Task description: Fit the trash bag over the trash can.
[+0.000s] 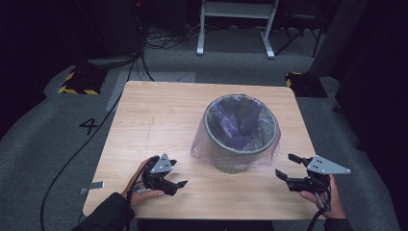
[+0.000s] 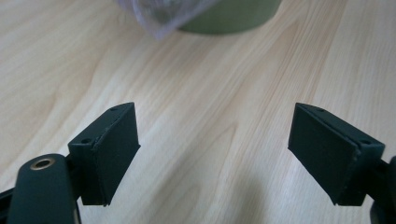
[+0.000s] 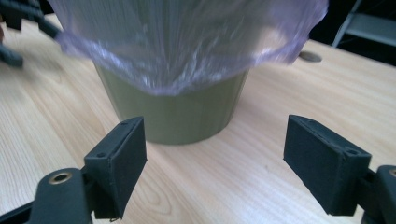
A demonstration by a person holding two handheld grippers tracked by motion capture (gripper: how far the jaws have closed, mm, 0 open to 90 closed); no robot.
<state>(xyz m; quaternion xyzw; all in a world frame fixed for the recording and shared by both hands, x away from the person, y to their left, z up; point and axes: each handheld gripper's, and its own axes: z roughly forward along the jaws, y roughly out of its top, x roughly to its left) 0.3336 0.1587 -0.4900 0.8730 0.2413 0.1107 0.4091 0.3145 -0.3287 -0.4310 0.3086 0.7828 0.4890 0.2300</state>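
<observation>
Here, both wide-open, empty grippers, left gripper (image 1: 177, 176) and right gripper (image 1: 285, 166), should smooth the bag (image 1: 240, 115) evenly around the bin (image 1: 233, 166).

You get an evenly lit table (image 1: 159, 120) from above, while the room around it falls to near black, and the high view is soft and low in detail. Just ahead of your right gripper (image 3: 215, 161) the plastic liner (image 3: 187, 42) is smeared by motion blur and catches pale glare, with the bin (image 3: 177, 116) under it soft. Your left gripper (image 2: 215, 154) stands sharp over crisp wood grain, casting a faint shadow between its jaws.
</observation>
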